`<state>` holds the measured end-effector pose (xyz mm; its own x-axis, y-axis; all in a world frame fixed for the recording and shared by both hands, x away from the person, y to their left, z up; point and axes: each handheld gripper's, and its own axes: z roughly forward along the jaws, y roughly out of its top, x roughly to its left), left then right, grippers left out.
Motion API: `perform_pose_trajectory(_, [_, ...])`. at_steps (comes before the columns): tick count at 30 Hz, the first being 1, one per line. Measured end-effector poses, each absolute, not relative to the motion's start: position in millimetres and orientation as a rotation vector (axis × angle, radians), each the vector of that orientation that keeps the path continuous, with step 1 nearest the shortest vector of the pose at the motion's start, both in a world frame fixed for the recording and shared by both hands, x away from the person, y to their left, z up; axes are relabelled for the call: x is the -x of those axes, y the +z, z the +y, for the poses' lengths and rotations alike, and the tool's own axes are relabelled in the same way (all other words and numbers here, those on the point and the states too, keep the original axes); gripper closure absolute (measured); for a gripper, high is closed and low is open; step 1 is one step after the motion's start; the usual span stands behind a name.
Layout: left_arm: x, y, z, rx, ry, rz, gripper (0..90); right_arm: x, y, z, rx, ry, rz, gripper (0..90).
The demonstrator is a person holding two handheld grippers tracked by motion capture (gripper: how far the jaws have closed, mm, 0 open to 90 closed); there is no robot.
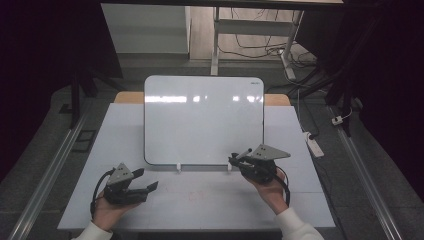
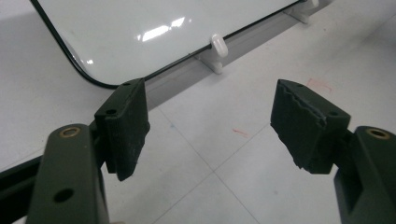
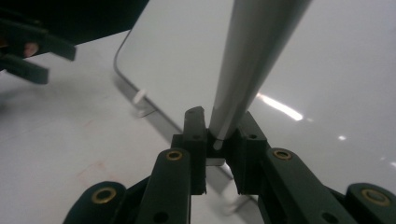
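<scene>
The right gripper (image 1: 239, 159) is clamped on a slim grey marker pen with a dark tip (image 1: 244, 153). In the high view the pen's long axis runs from the jaws up and to the right, its dark tip toward the lower right part of the glossy white rectangular whiteboard with a thin dark edge and rounded corners (image 1: 204, 117). In the right gripper view the smooth grey barrel (image 3: 254, 56) rises steeply out of the closed jaws, leans right, and is cut off by the top of the frame, so its tip is hidden there; its lower end sits pinched between the two ribbed black pads.

The board lies just ahead of that gripper on the pale grey table (image 1: 125, 130), tilted up on small white plastic clips (image 2: 218, 45). Bright reflections streak its surface, and nothing written on it can be made out.

The left gripper (image 1: 147, 181) is off to the pen's left, near the board's lower left corner, its jaws standing wide apart and holding nothing. In the left gripper view its black pads (image 2: 127, 128) show fine ridging and a worn, notched edge on the right one. Faint reddish smudges (image 2: 240, 133) mark the table beyond them.

A person's hand (image 1: 272, 192) in a white sleeve grips the right tool; the other hand (image 1: 107, 212) is partly hidden under the left one.
</scene>
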<state>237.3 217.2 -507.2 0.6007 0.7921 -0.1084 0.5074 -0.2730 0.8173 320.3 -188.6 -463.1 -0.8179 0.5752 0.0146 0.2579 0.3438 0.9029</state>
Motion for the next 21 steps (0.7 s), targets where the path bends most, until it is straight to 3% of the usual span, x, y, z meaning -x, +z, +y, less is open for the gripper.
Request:
perform_pose_trajectory(9, [-232,-491,206,-1.903,0.468,0.970,29.4,-312,-476,-166,-0.695,1.483,2.406,77.8])
perform_pose_trajectory(21, [-250,-468,137,-1.955,0.416,0.759,32.6,-306,-482,-152,-0.694,1.539,2.460,77.8])
